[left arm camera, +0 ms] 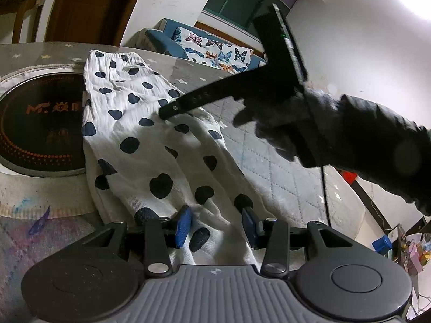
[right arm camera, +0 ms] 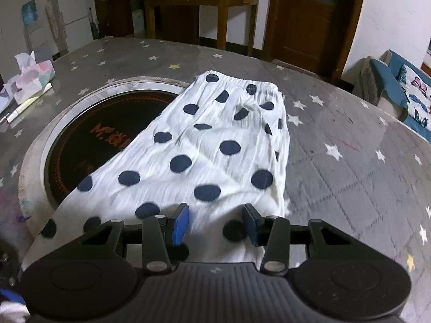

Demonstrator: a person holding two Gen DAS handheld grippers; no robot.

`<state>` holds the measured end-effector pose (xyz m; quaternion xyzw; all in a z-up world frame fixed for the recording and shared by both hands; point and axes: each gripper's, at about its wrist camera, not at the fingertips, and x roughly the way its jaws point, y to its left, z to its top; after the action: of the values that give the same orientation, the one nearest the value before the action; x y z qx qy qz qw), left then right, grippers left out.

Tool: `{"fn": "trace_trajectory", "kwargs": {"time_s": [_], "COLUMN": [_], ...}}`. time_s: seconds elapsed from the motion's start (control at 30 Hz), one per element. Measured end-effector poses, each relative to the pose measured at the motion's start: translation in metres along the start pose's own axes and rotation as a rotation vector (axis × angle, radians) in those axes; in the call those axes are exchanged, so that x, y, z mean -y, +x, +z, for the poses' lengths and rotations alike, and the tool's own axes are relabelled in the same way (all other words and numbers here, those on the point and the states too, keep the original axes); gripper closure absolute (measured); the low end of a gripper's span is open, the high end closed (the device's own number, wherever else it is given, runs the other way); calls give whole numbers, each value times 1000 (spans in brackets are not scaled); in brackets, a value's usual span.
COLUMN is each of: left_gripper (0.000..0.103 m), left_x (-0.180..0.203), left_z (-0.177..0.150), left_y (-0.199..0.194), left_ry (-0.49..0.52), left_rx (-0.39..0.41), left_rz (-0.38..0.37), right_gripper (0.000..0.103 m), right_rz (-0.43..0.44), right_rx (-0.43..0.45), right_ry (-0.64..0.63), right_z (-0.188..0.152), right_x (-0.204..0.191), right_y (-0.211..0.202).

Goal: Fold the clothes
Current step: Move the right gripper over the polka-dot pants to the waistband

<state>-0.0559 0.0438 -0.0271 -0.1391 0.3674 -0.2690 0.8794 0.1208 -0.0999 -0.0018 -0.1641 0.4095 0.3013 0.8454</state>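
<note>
While your left gripper [left arm camera: 215, 226] hovers at the bottom of its view, fingers apart over the polka-dot trousers [left arm camera: 150, 134], take 1 thin crinkled layer squarely. At centre, the right gripper's tip touches the cloth. From the right wrist, your right gripper [right arm camera: 216, 224] also stands parted, low centre; the garment runs to its elastic waistband [right arm camera: 242, 80] across the quilted star-print table cover [right arm camera: 350, 148].
</note>
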Motion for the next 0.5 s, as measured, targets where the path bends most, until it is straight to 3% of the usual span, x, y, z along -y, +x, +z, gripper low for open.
{"fn": "trace_trajectory", "kwargs": {"time_s": [0.5], "left_gripper": [58], "left_x": [-2], "left_z": [-2], "left_y": [-1], "left_ry": [-16], "left_rx": [1], "left_rz": [-13], "right_gripper": [57], "right_rz": [-26], "right_rx": [4], "right_ry": [-23], "right_z": [33], "right_x": [6], "right_y": [33]}}
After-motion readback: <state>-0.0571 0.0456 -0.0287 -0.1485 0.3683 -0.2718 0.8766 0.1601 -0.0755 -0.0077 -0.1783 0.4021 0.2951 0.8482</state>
